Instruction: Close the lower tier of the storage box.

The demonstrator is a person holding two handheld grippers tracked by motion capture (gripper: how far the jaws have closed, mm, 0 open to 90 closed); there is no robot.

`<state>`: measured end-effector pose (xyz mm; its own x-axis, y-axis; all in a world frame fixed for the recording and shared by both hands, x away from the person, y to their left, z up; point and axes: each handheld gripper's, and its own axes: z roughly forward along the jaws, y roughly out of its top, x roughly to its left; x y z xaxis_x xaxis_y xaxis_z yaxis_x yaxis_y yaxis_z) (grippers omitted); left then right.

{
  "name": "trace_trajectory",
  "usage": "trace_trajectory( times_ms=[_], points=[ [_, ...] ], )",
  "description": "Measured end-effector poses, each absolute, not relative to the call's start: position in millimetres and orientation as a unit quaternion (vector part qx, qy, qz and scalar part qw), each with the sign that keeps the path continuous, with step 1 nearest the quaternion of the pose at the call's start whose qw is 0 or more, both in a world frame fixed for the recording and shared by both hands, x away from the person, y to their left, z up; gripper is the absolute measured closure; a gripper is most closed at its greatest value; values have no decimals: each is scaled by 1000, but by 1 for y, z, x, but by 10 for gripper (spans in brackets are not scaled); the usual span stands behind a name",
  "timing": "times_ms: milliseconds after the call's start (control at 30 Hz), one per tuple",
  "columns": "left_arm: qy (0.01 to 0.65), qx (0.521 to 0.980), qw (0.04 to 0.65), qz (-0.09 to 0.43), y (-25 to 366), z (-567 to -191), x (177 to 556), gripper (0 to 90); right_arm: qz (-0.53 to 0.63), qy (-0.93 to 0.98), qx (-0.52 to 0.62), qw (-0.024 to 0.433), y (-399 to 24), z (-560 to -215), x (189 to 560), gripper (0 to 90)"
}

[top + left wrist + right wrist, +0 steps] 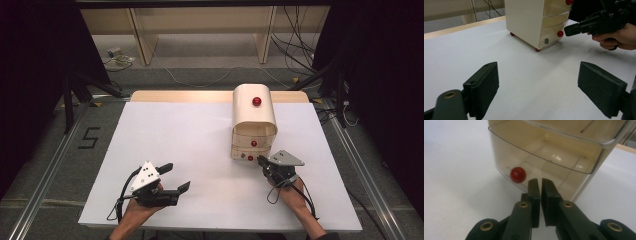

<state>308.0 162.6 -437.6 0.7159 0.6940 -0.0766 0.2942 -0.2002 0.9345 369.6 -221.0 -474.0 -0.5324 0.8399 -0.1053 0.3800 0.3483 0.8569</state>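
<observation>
A lab recording bay: black curtains [30, 75] to both sides, loose cables [295, 35] on grey carpet, aluminium rails [45, 175] framing the white worktop [190, 135].

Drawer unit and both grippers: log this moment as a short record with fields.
surface: white table
drawer unit: cream, clear drawers, red knobs, at the table's far right
bottom drawer: closed; its red knob is free
right gripper: jaws nearly together, nothing between them, tips just beside the knob at the drawer front
left gripper: jaws wide apart, holding nothing, over bare table, apart from the unit
</observation>
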Motion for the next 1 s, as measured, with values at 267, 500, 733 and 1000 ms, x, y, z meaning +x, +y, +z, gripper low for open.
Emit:
trace_trajectory(
  times_ms=[267, 500, 733, 1000],
  points=[
    [325, 754, 539, 185, 162, -438, 307, 169, 440, 773, 380, 253, -219, -467, 363, 713],
    [327, 753, 540, 185, 163, -438, 307, 170, 457, 772, 376, 233, -217, -458, 355, 560],
    [326, 754, 539, 187, 165, -438, 306, 170, 472, 763, 385, 217, -215, -449, 348, 442],
    [327, 753, 540, 187, 165, -438, 306, 170, 484, 757, 381, 217, -214, -442, 342, 403]
  ],
)
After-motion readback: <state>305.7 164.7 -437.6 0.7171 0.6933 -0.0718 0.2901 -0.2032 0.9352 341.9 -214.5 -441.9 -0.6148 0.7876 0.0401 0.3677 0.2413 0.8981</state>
